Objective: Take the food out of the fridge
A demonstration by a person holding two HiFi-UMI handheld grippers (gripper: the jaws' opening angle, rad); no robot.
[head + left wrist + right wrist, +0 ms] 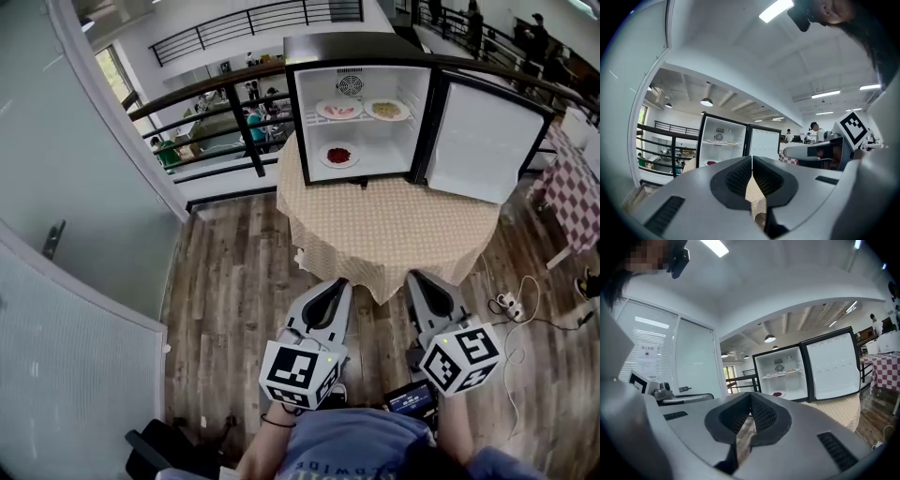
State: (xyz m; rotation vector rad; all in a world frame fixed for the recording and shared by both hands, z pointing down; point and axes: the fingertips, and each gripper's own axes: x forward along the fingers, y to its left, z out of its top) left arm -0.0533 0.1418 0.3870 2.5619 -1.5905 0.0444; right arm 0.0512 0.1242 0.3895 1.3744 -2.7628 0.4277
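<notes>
A small black fridge [366, 56] stands open on a table with a beige cloth [384, 225]; its door [483, 141] is swung to the right. On its wire shelf sit two plates of food [339, 111] [387, 110]. A third plate with red food [338, 156] lies on the fridge floor. My left gripper [337, 284] and right gripper [417, 277] are held side by side well short of the table, both shut and empty. The fridge [723, 146] appears far off in the left gripper view, and the fridge [785, 373] likewise in the right gripper view.
A black railing [216, 103] runs behind the table at the left. A glass partition [84, 244] lines the left side. A checkered table [574, 192] stands at the right, and a power strip with cables [511, 305] lies on the wood floor.
</notes>
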